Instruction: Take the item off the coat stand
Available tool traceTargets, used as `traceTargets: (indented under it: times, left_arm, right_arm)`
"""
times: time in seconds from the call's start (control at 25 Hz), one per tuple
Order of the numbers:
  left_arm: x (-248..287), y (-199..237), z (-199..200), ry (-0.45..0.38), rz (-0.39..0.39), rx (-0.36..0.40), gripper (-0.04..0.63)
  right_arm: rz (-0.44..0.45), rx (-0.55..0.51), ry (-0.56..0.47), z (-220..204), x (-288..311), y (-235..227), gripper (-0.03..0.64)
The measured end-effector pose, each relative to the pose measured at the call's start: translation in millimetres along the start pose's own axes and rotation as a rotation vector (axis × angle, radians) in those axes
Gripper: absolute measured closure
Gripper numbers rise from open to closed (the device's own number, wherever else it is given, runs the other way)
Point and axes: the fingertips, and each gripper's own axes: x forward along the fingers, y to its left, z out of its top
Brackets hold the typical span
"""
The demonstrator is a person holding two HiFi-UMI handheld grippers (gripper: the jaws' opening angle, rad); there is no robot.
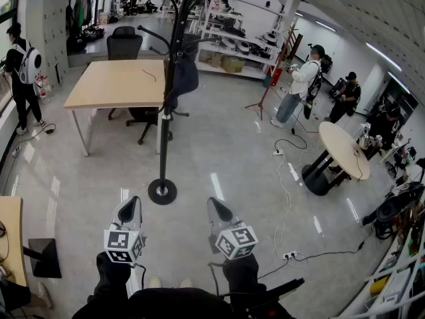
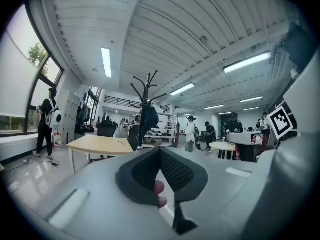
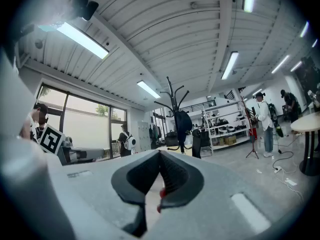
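Observation:
A black coat stand (image 1: 164, 121) rises from a round base (image 1: 162, 191) on the grey floor ahead of me. A dark item (image 1: 184, 76) hangs from its upper hooks beside the pole. My left gripper (image 1: 132, 206) and right gripper (image 1: 218, 209) are held low, side by side, well short of the base, both shut and empty. In the left gripper view the stand (image 2: 145, 91) and the dark item (image 2: 149, 117) appear far beyond the shut left gripper (image 2: 160, 152). The right gripper view shows the stand (image 3: 174, 95) with the item (image 3: 183, 122) above the shut right gripper (image 3: 160, 154).
A wooden table (image 1: 116, 82) and a black office chair (image 1: 124, 44) stand behind the stand. A round table (image 1: 344, 149) is at the right, with cables and a power strip (image 1: 293, 172) on the floor. Shelves (image 1: 232, 42) line the back. Several people stand around.

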Motion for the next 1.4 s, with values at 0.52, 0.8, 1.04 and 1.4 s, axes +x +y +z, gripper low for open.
traceTargets:
  times: [0.52, 0.8, 1.04, 1.4]
  left_arm:
    - [11, -13, 1, 0.002, 0.012, 0.006, 0.594]
    - [13, -40, -6, 0.007, 0.022, 0.001, 0.594]
    - [10, -60, -3, 0.006, 0.045, 0.005, 0.594]
    - [2, -68, -2, 0.014, 0.084, 0.001, 0.594]
  right_arm:
    - [0.013, 0.000, -0.009, 6, -3, -11, 0.615]
    - [0.045, 0.003, 0.000, 1, -14, -24, 0.615]
    - [0.118, 0.036, 0.005, 4, -23, -27, 0.615]
    - [0.158, 0.053, 0.018, -3, -27, -30, 0.615]
